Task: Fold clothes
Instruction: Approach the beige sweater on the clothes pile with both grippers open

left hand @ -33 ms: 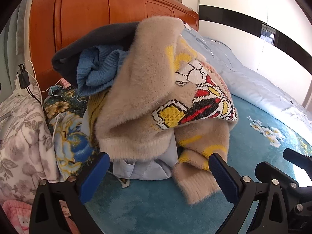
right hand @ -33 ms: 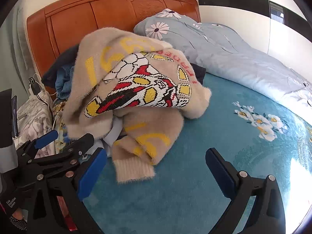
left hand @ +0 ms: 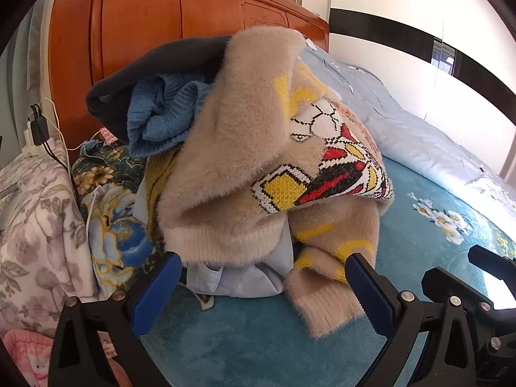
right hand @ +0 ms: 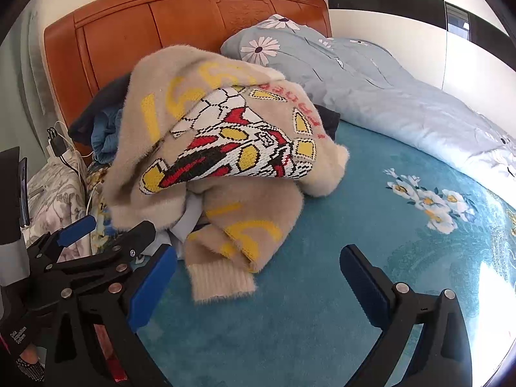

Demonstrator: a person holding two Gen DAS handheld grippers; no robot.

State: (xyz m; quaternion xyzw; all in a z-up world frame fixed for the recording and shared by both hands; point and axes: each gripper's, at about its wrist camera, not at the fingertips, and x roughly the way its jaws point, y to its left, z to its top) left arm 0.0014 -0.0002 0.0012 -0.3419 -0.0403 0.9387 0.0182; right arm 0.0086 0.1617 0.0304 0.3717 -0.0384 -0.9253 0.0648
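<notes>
Nothing has moved since the earlier frame: both claws and the clothes are in the same places. The left claw (left hand: 261,285) is wide open and holds nothing; its two blue pads (left hand: 154,293) stand apart on each side of the low front of the pile (left hand: 200,148), close to it, but I cannot tell if they touch the cloth. Straight ahead of this claw lies the beige sweater (left hand: 232,148) on top, its cuff (left hand: 325,306) hanging down on the bedcover (left hand: 258,338) between the pads, nearer the right one. Behind and to the left are a blue knit (left hand: 161,119) and a dark garment (left hand: 145,74), with the headboard (left hand: 138,25) farther behind. The right claw (right hand: 258,285) is also wide open and empty, above the bedcover (right hand: 322,306); the sweater (right hand: 209,129) is ahead and to its left, the cuff (right hand: 219,279) just beyond its left pad. The left claw (right hand: 106,229) shows at its far left, and the quilt (right hand: 387,96) lies ahead to the right.
</notes>
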